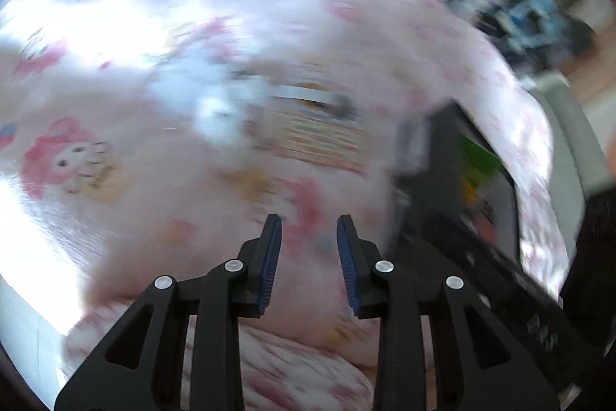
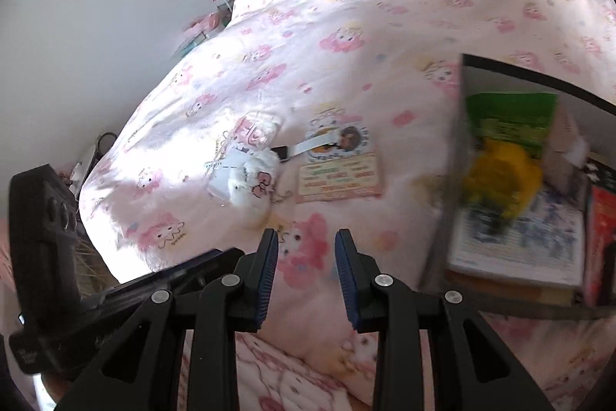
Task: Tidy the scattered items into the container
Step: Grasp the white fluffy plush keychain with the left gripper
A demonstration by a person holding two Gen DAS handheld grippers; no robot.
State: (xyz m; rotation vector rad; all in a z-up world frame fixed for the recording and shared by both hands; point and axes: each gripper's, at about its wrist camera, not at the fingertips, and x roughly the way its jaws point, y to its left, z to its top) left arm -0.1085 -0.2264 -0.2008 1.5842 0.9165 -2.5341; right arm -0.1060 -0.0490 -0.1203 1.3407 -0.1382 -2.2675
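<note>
1. Container (image 2: 500,64): dark open box on the pink bedspread (image 2: 385,6), ahead-right of the R tongs (image 2: 306,239); green packet (image 2: 508,118), yellow item (image 2: 500,172) & books inside.
2. Scattered bits ahead of R tongs: card (image 2: 338,176) w/ white strap, fluffy white toy (image 2: 250,176) left of it; both apart from the pads.
3. R tongs: jaws part-open, nothing held, over the bedspread.
4. L tongs (image 1: 309,224): part-open, empty; view blurred; container (image 1: 481,172) to their right.
</note>
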